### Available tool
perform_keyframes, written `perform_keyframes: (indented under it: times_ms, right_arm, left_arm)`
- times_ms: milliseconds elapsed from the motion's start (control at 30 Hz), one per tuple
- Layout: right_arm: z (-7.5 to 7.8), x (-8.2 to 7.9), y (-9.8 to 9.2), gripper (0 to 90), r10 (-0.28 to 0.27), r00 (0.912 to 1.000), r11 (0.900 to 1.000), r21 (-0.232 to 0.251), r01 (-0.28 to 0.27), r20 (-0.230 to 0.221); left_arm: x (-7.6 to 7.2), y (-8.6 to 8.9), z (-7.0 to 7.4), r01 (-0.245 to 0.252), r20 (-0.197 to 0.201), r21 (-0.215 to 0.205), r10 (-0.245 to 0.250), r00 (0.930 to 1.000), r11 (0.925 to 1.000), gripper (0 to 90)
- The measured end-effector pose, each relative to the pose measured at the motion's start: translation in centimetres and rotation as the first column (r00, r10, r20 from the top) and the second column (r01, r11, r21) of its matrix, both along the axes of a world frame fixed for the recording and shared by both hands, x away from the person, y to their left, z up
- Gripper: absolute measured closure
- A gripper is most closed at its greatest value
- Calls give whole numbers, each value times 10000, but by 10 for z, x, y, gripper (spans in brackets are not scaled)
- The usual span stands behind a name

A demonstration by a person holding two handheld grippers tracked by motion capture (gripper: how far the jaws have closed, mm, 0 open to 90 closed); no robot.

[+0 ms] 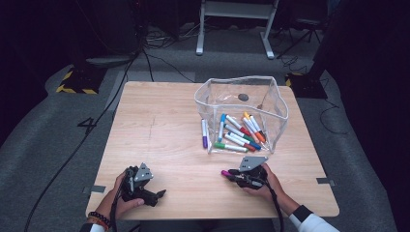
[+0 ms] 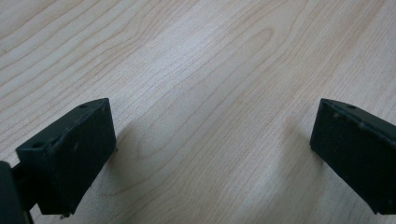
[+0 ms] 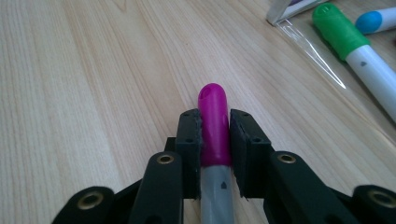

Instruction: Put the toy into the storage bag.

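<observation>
The right gripper [image 3: 215, 135] is clamped on the magenta-capped marker [image 3: 214, 116], cap protruding beyond the pads. The marker is light, rigid and smooth; grip mid-barrel to prevent pivoting. The left gripper [image 2: 210, 144] stands apart, empty.

Magenta-capped marker [image 3: 214, 126]: barrel runs off the bottom edge of the right gripper view; its sides are covered by the pads of the right hand-held gripper [image 3: 215, 140]. High view: just the cap tip [image 1: 225, 172] pokes out past the jaws. Left hand-held gripper [image 2: 210, 154]: both jaws cut by the frame's bottom and side edges. Green-capped marker [image 3: 355, 46] leaves the right edge. Small dark thing [image 1: 243, 97] in the clear bin [image 1: 278, 104]: too small to identify
</observation>
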State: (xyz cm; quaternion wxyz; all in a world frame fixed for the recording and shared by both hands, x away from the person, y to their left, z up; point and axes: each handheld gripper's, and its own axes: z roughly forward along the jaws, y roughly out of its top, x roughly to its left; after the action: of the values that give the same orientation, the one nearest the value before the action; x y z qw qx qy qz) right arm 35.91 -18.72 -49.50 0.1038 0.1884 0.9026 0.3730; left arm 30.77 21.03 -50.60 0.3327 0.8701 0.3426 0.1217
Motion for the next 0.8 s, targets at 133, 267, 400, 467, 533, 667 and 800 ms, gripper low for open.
perform_keyframes:
  times_ms: [133,267,400,467,533,667,800]
  right_arm:
    - [1,-2,-11,752,-176,9998,9998,-16,176,-16]
    - [7,-4,-23,753,-381,9992,9982,459,376,91]
    - [26,-7,-36,754,-464,9985,9918,1205,425,301]
    - [39,-9,-43,754,-665,9964,9851,1619,573,522]
    - [50,-10,-49,754,-717,9952,9784,1988,573,660]
    - [82,-13,-62,753,-816,9913,9642,2601,523,1031]
    - [121,-12,-75,754,-936,9845,9587,2801,488,1486]
  left_arm:
    - [0,0,0,0,-1,-3,0,10000,10000,5]
    - [0,0,0,-8,1,-9,8,10000,10000,5]
    - [0,0,0,1,-2,-3,-1,10000,10000,5]
    - [0,0,0,-9,-1,-12,9,10000,10000,5]
    - [0,0,0,-6,0,-10,6,10000,10000,5]
    - [0,0,0,-9,-3,-14,9,10000,10000,5]
    - [0,0,0,13,-2,-5,-13,10000,10000,5]
